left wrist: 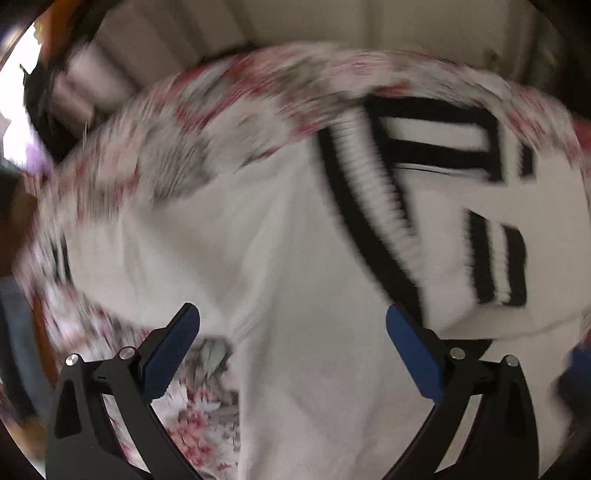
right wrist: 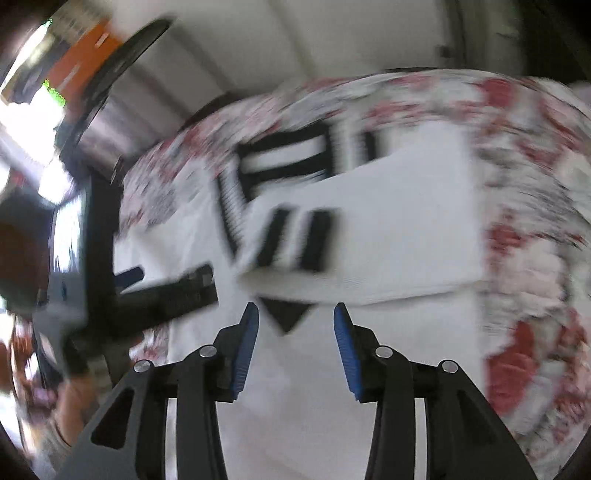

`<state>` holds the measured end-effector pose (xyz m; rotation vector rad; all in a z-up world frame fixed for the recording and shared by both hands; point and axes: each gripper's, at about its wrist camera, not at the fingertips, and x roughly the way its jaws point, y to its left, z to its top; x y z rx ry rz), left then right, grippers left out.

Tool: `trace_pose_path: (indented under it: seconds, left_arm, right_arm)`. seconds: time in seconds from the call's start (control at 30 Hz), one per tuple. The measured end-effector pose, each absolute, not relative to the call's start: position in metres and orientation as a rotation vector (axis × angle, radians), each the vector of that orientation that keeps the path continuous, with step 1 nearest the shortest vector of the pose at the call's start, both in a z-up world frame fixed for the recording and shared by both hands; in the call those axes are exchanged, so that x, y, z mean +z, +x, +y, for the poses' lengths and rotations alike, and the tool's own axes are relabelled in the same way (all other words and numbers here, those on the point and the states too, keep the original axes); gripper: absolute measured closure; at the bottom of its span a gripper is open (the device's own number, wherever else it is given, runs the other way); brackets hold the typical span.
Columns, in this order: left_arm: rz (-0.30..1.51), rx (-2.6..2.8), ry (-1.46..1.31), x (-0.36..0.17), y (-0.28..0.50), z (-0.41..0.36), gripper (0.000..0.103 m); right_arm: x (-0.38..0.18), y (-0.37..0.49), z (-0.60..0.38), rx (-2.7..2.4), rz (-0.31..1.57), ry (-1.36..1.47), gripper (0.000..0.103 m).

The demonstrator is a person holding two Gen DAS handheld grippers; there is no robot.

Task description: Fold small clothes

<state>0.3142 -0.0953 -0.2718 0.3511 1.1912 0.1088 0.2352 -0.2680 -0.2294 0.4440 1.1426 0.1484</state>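
A white knit sweater [left wrist: 295, 277] with black-and-white striped collar and cuffs lies on a red-and-grey floral cloth [left wrist: 221, 96]. One sleeve is folded across the body, its striped cuff [left wrist: 498, 262] to the right. My left gripper [left wrist: 291, 321] is open and empty over the sweater's body. In the right wrist view the sweater [right wrist: 388, 221] shows with the folded sleeve's cuff [right wrist: 295, 240] just ahead of my right gripper [right wrist: 295, 314], which is open and empty. The left gripper [right wrist: 166, 288] shows there as a dark blurred shape at the left. Both views are motion-blurred.
The floral cloth [right wrist: 535, 221] covers the surface around the sweater. A pale wall [left wrist: 314, 22] rises behind. Dark furniture and an orange object [right wrist: 85, 62] stand at the far left by a bright window.
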Motion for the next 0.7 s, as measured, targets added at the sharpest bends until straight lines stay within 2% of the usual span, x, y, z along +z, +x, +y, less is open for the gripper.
trace_pose_path:
  seconds: [0.2,0.33,0.43,0.5,0.57,0.7]
  left_arm:
    - [0.891,0.162,0.812,-0.292,0.296,-0.173,0.004]
    - [0.848,0.184,0.85,-0.307,0.295,-0.174,0.004]
    - [0.841,0.178,0.772,-0.3,0.301,-0.166,0.004]
    - [0.91,0.186,0.609,-0.291,0.305,-0.142,0.007]
    - [1.029,0.197,0.4,-0.288,0.32,-0.105,0.027]
    - [1.259,0.263,-0.06,-0.307,0.332,-0.012,0.031]
  right_arm:
    - [-0.236,0.222,-0.322,0.06,1.125,0.548,0.06]
    - [-0.236,0.22,-0.338,0.048,1.098,0.608,0.06]
    - [-0.238,0.221,-0.343,0.036,1.082,0.621,0.06]
    - [-0.24,0.222,-0.344,0.029,1.081,0.632,0.06]
    - [-0.242,0.226,-0.343,0.028,1.085,0.646,0.06]
    - [-0.246,0.234,-0.336,0.041,1.082,0.651,0.06]
